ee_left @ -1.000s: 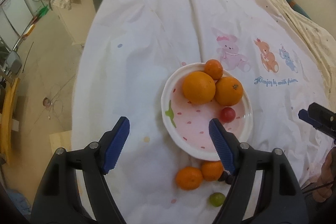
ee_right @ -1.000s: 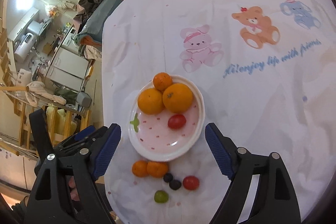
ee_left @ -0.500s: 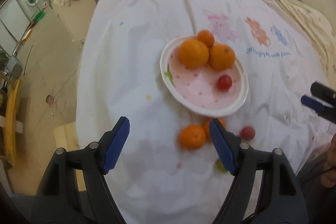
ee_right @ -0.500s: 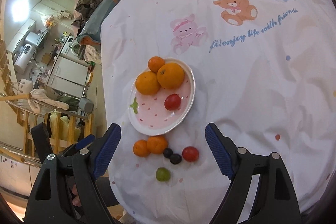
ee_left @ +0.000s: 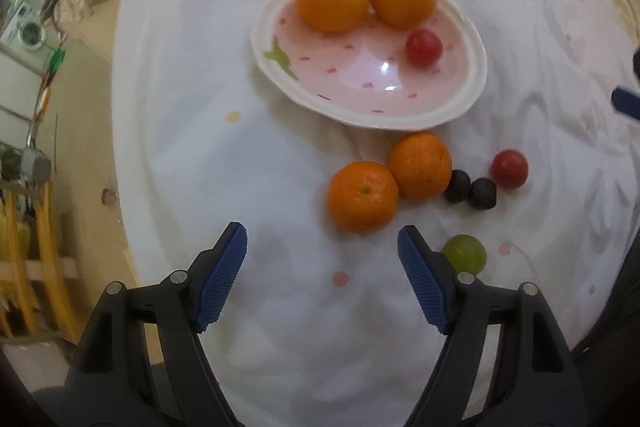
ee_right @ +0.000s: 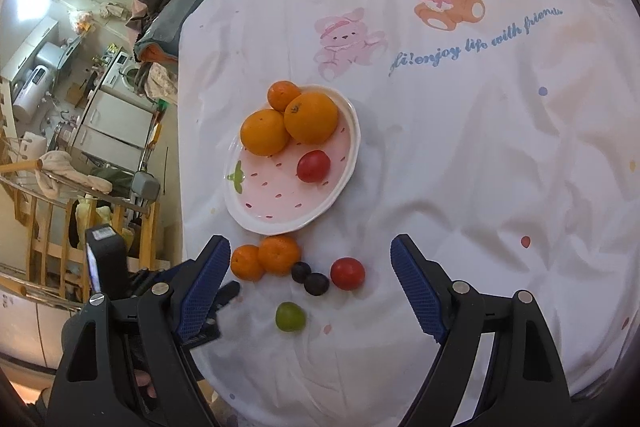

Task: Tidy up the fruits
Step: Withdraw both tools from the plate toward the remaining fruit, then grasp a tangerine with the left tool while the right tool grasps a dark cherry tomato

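Since a second ago, the left hand-held gripper (ee_left: 322, 251) is dropping closer to the white cartoon-print sheet (ee_left: 280, 327); the pink strawberry plate (ee_left: 476, 83), formerly between its fingers, is now sitting well above them at 12 o'clock, and the loose fruit is showing in full. Its jaws are standing open with nothing between them. The nearer mandarin (ee_left: 363, 195) is lying just beyond the fingertips at 1 o'clock, touching a second mandarin (ee_left: 421, 165); the green grape (ee_left: 466, 253) is lying just beside the right finger at 3 o'clock. The right hand-held gripper (ee_right: 310, 259) is also gaping empty, hovering with the red cherry tomato (ee_right: 347, 273), two dark grapes (ee_right: 310, 279) and the mandarins around 12 o'clock.
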